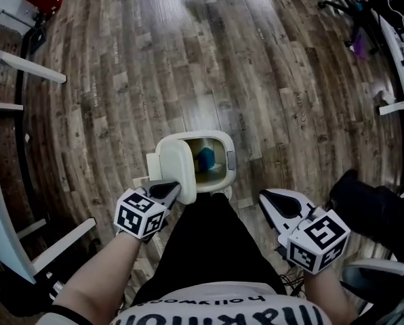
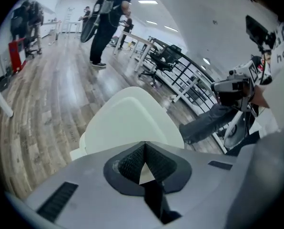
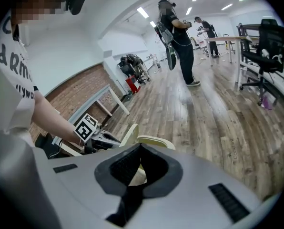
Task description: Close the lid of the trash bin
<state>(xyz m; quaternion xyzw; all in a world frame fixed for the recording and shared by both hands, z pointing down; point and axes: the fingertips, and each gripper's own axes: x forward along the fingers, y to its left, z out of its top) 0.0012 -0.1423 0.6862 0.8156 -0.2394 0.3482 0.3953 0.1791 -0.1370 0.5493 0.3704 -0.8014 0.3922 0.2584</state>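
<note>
An open-plan office, as I see it from my remote station: plank flooring (image 1: 209, 59), white desks (image 3: 225, 39), a black swivel chair (image 3: 270, 37), one brick wall (image 3: 85, 92), ceiling strip lights (image 3: 143, 12), a person (image 3: 180, 42) standing.

Left gripper (image 1: 168, 191) and right gripper (image 1: 276, 202): pale grey, each with a black-and-white marker cube (image 1: 141, 213). White lettered shirt (image 1: 222, 311), black trousers (image 1: 209, 249).

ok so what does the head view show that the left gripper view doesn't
Only the head view looks into the open cream plastic trash bin, with a blue item inside, and shows the left gripper from outside. Only the left gripper view shows a standing person with a backpack and a black office chair. Both show the raised cream lid, the right gripper and the wooden plank floor.
</note>
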